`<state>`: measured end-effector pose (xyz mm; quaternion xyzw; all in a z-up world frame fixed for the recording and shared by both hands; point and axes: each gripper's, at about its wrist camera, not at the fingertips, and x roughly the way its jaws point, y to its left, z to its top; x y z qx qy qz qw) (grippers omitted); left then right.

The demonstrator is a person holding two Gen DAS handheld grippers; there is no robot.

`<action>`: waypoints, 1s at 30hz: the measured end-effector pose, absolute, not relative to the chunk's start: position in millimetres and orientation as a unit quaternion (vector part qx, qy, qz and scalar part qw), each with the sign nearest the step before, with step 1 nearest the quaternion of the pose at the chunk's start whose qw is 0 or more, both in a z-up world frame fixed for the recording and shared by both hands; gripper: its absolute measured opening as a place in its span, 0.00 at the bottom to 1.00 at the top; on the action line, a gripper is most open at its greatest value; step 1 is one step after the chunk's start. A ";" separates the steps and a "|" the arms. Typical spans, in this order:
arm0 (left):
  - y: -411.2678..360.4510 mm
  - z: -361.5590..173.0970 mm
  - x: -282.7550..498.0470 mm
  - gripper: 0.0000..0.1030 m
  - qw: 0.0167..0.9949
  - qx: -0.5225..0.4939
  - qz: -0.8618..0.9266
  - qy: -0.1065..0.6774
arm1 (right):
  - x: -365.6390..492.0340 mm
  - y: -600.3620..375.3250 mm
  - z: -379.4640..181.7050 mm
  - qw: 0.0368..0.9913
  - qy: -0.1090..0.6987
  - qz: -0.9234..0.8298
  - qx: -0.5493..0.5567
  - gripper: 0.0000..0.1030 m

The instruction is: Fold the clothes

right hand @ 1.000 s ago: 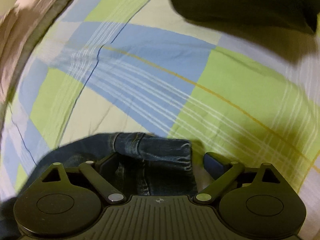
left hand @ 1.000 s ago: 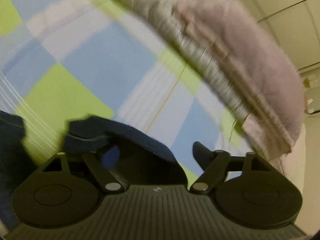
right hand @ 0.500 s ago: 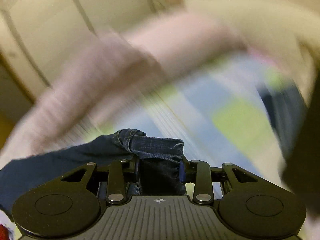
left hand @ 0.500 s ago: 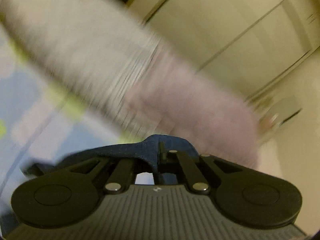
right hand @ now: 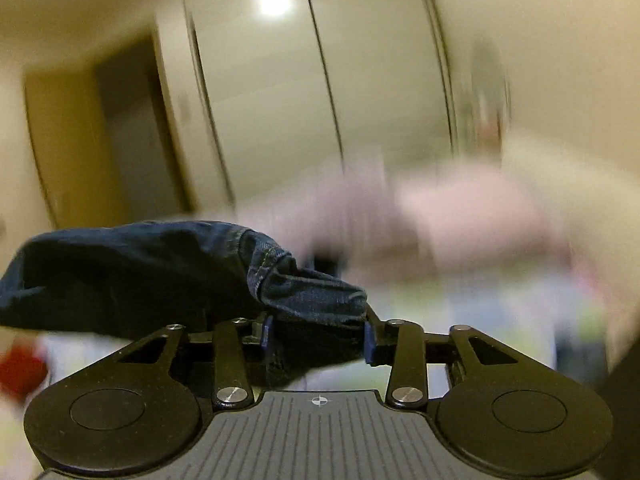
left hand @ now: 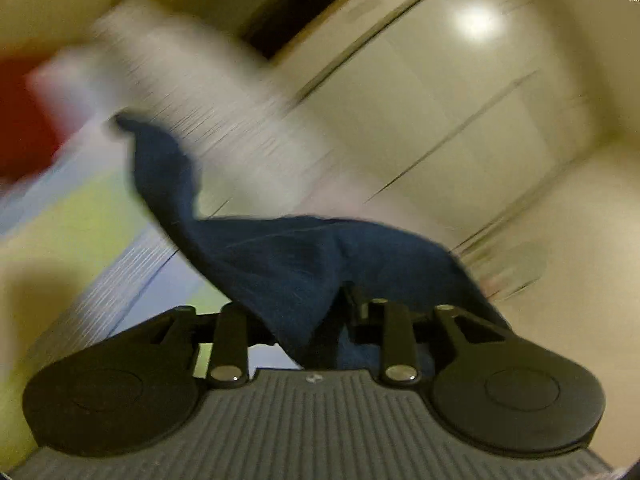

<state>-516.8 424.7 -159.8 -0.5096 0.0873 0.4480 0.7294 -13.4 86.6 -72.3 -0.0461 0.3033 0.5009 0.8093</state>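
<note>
Both tools point slightly downward over the bed. The left tool and right tool each hold dark blue jeans between their jaws, which are easing apart. A blurred pink blanket and pale wardrobe doors lie beyond.

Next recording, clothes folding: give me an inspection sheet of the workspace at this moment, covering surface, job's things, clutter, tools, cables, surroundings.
Surface: checked bedsheet in green, blue and white, blurred.
Job's things: dark blue jeans, lifted off the sheet; a stitched hem shows in the right wrist view.
Clutter: pale pink bedding along the bed's far edge; a red blur, cannot tell what.
Tools: left tool has denim draped between its jaws, which are opening; right tool has the hem between its jaws, also opening.
Cables: nothing seen.
Surroundings: cream wardrobe doors, a light's reflection, a dark doorway.
</note>
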 end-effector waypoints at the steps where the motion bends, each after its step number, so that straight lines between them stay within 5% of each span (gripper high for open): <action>1: 402.1 -184.8 -531.2 0.26 0.689 -0.538 0.467 0.134 | -24.7 73.5 -97.8 0.791 0.368 0.484 -0.068 0.47; 4: 328.1 -226.0 -559.4 0.26 0.573 -0.555 0.547 0.252 | -56.9 42.1 -173.9 0.748 0.513 0.392 -0.153 0.53; 7: 276.6 -233.1 -568.6 0.30 0.536 -0.555 0.581 0.261 | -58.2 15.9 -209.4 0.718 0.581 0.366 -0.116 0.53; 16: 212.7 -222.6 -568.4 0.51 0.518 -0.589 0.601 0.152 | -8.5 -4.0 -250.8 0.671 0.664 0.315 0.092 0.55; 18: 217.4 -225.5 -576.0 0.56 0.510 -0.588 0.609 0.151 | -13.5 -11.3 -263.7 0.658 0.684 0.293 0.116 0.76; 30: 381.6 -317.0 -559.5 0.61 0.486 -0.548 0.647 0.211 | -27.7 -23.4 -352.5 0.632 0.724 0.183 0.209 0.77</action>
